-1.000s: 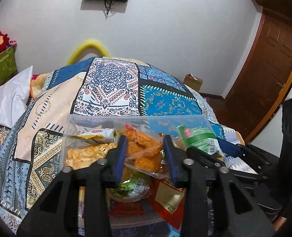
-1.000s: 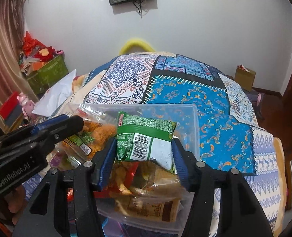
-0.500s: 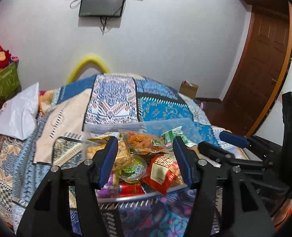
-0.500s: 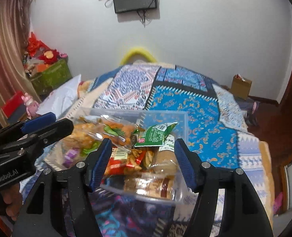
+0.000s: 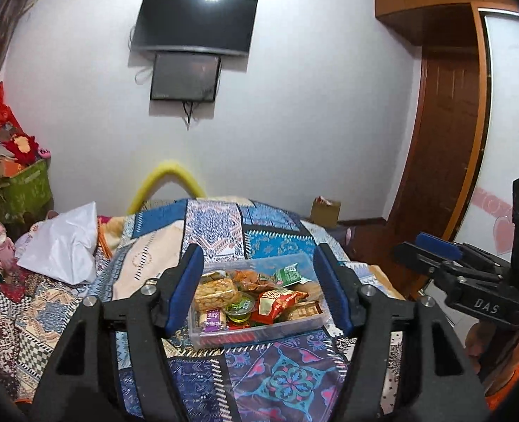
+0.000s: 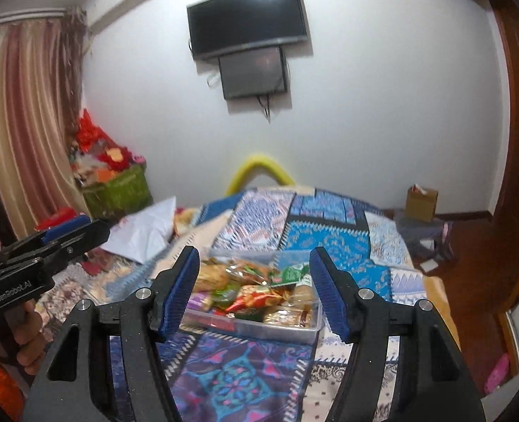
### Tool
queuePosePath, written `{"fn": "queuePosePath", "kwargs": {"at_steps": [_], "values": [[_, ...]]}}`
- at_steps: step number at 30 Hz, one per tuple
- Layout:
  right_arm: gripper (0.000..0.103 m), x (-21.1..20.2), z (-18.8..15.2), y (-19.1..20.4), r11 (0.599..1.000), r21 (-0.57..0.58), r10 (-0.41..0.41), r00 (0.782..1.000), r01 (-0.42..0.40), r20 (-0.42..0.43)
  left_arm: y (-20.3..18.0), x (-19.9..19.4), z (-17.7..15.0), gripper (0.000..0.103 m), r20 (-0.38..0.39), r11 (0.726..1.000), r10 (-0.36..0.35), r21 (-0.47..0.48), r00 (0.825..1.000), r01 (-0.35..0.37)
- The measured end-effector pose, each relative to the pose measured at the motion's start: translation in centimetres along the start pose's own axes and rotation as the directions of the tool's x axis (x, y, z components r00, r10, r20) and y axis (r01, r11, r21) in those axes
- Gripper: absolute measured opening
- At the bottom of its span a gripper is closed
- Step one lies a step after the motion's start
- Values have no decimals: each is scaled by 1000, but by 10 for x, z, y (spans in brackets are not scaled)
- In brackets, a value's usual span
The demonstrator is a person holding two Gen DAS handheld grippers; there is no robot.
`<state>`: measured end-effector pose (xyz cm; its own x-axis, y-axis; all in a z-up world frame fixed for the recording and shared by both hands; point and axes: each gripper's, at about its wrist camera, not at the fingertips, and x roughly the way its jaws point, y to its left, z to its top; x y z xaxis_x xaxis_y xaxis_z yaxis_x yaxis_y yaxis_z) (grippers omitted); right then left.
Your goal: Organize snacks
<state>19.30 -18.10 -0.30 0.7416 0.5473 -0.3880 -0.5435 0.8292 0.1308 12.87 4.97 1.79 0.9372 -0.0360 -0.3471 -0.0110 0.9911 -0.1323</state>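
I hold the left gripper (image 5: 259, 288) and the right gripper (image 6: 254, 286) level above the bed, both with jaws spread wide and gripping nothing, side by side and aimed at the wall. The snacks (image 5: 255, 299) lie in a clear box (image 5: 259, 334) on the patchwork quilt (image 5: 277, 379), below and beyond both grippers. A white pillow (image 5: 66, 246) lies to the left. Two dark screens (image 5: 192, 24) hang on the white wall; a wooden door (image 5: 442, 158) stands to the right.
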Motion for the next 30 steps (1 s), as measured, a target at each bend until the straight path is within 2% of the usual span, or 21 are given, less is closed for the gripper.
{"fn": "queuePosePath", "kwargs": {"at_steps": [2,4,6,10,12,23,30], "values": [[64,-13,-1,5,1000,-4,7,1000,-7,23,-4,-17,-1,73,30,1000,18,18,999,-18],[74,-24,-3,10,1000,-8,6,999,-6,45,-7,-30,-3,86,54,999,34,32,998,-36],[83,-35,-4,14,1000,-12,1,997,0,77,-11,-43,-5,91,76,998,39,47,996,-43],[92,-48,-9,21,1000,-20,-12,994,14,106,-15,-59,-8,99,100,998,42,48,994,-47],[103,-52,-11,23,999,-21,-23,993,26,119,-17,-67,-10,99,106,998,36,46,994,-42],[103,-74,-17,28,999,-23,-24,987,28,161,-26,-75,-14,100,120,998,36,54,992,-42],[103,-75,-21,27,999,-23,-27,988,31,154,-26,-76,-14,100,115,998,34,53,993,-40]]}}
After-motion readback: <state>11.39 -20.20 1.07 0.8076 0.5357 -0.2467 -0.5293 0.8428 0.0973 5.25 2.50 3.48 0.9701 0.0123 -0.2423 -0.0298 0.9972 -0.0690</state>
